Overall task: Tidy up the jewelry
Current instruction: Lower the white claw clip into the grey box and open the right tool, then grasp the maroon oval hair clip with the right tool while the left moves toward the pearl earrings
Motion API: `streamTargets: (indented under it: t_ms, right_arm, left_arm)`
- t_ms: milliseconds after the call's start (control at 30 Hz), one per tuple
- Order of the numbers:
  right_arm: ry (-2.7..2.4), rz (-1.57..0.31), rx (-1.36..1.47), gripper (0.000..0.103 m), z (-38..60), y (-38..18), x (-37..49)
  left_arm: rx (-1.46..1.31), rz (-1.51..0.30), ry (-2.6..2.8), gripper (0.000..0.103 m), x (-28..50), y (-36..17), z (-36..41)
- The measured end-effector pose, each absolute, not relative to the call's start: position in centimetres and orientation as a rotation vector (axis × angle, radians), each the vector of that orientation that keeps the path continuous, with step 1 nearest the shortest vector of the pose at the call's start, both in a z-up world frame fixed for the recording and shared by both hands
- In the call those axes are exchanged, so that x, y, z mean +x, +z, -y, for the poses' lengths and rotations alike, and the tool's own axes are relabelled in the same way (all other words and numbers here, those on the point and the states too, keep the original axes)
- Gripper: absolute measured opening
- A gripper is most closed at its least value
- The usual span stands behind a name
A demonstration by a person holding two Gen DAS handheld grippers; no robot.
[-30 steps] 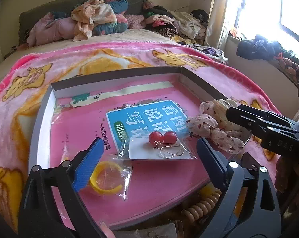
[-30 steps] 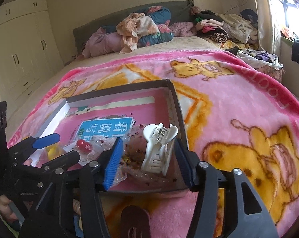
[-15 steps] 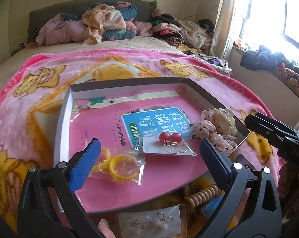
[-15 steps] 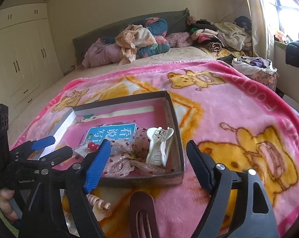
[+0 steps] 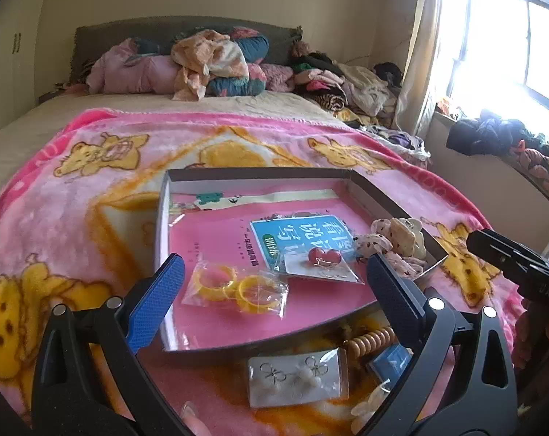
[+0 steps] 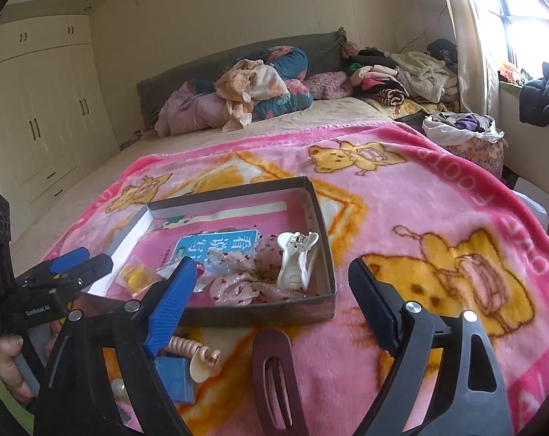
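Both my hand-held grippers have pulled back from the box (image 6: 325,254). My right hand-held gripper (image 6: 271,301) is opening, empty, leaving the clip (image 6: 296,259) inside. My left hand-held gripper (image 5: 274,287) gapes empty. Next: the earring card (image 5: 296,378) on the bed.

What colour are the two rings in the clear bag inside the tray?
Yellow rings, clearest in the left wrist view.
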State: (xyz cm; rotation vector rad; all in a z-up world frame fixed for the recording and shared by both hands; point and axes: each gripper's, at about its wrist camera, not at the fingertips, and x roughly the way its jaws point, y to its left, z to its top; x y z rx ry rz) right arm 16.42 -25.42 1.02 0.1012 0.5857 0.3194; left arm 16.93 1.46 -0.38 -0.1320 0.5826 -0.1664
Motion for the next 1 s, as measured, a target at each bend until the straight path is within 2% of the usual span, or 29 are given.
streamTargets:
  t_ms: [1000]
  right_arm:
    - [0.344,-0.619,0.053,0.083,24.7,-0.2,10.4]
  left_arm:
    - [-0.123,-0.549,-0.195,0.091,11.1,-0.5,-1.7]
